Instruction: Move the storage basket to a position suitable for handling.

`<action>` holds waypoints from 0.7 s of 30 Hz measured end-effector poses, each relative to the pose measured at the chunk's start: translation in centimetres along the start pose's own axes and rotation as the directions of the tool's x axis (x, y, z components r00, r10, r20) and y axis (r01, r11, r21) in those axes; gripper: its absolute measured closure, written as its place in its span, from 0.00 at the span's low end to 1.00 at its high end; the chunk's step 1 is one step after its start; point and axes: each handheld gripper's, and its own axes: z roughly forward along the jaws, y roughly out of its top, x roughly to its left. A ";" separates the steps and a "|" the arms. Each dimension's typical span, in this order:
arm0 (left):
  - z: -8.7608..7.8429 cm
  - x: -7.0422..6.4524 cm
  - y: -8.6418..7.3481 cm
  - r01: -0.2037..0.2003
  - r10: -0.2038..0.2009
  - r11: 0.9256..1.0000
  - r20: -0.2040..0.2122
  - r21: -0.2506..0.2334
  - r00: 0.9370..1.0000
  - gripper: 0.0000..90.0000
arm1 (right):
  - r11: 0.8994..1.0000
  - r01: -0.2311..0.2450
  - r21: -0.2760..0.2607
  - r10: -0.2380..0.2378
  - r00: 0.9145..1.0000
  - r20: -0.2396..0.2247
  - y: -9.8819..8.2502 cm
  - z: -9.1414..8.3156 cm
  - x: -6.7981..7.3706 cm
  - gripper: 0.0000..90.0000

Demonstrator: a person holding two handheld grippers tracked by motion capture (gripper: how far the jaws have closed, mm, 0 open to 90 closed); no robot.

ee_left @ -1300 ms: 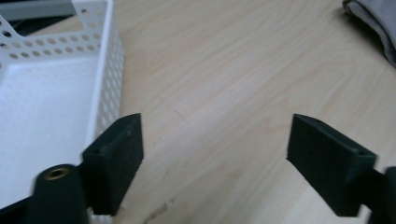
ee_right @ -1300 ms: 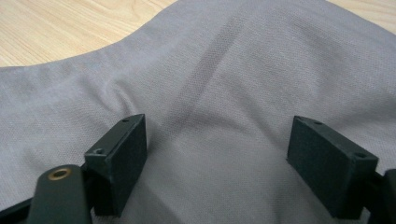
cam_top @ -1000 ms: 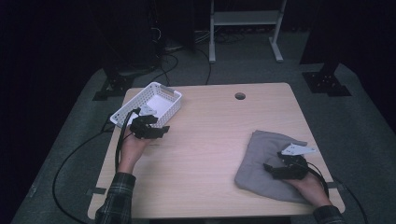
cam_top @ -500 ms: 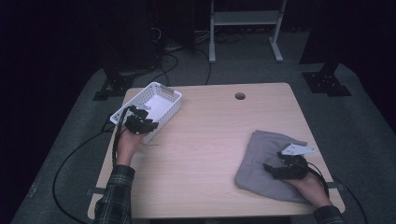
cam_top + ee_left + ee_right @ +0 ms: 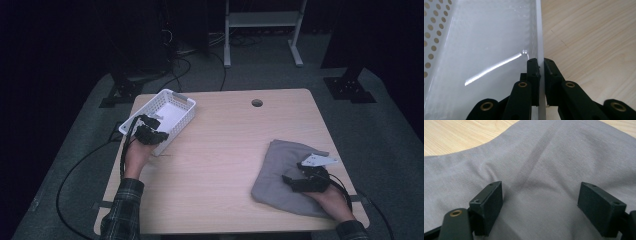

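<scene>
Your left gripper (image 5: 541,65) had just been closing, and its jaws pinched the thin wall of the white basket (image 5: 170,111), one jaw inside and one outside. The basket sat near the far left corner of the table (image 5: 225,145), a little tilted to the edges. Your right gripper (image 5: 539,202) rested on the grey cloth (image 5: 282,175) near the right front corner, with its jaws wide apart and nothing squeezed between them.

It looked like you were at the step of getting a hold on the basket. Next, you would likely need to pull the basket toward the cloth. You had to keep the pinch tight, so the thin wall would not slip out.
</scene>
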 end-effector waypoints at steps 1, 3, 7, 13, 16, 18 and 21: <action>-0.1 -0.3 0.0 -0.008 0.008 1.000 0.005 0.002 1.000 0.93 | 1.000 -0.001 0.000 0.001 1.000 0.000 0.0 0.0 0.0 0.21; -0.2 -0.7 -0.1 -0.009 0.008 1.000 0.012 0.005 1.000 0.93 | 1.000 -0.001 0.001 0.001 1.000 -0.001 0.0 0.0 0.0 0.21; -0.6 -1.7 -0.4 -0.006 0.006 1.000 0.031 -0.002 1.000 0.93 | 1.000 0.000 0.000 0.000 1.000 0.000 0.0 0.0 0.0 0.21; -1.4 -3.3 -1.1 -0.014 0.015 1.000 0.062 -0.018 0.998 0.93 | 1.000 0.000 0.000 0.000 1.000 0.000 0.0 0.0 0.0 0.21; -1.7 -4.0 -1.4 -0.023 0.024 1.000 0.073 -0.021 0.997 0.93 | 1.000 0.001 0.001 -0.001 1.000 0.001 0.0 0.0 0.0 0.21; -1.8 -4.6 -1.6 -0.022 0.024 0.999 0.088 -0.027 0.996 0.93 | 1.000 0.001 0.001 -0.001 1.000 0.001 0.0 0.0 0.0 0.21; -2.1 -5.4 -1.9 -0.025 0.028 0.999 0.099 -0.030 0.995 0.93 | 1.000 0.000 0.001 0.000 1.000 0.001 0.0 0.0 0.0 0.21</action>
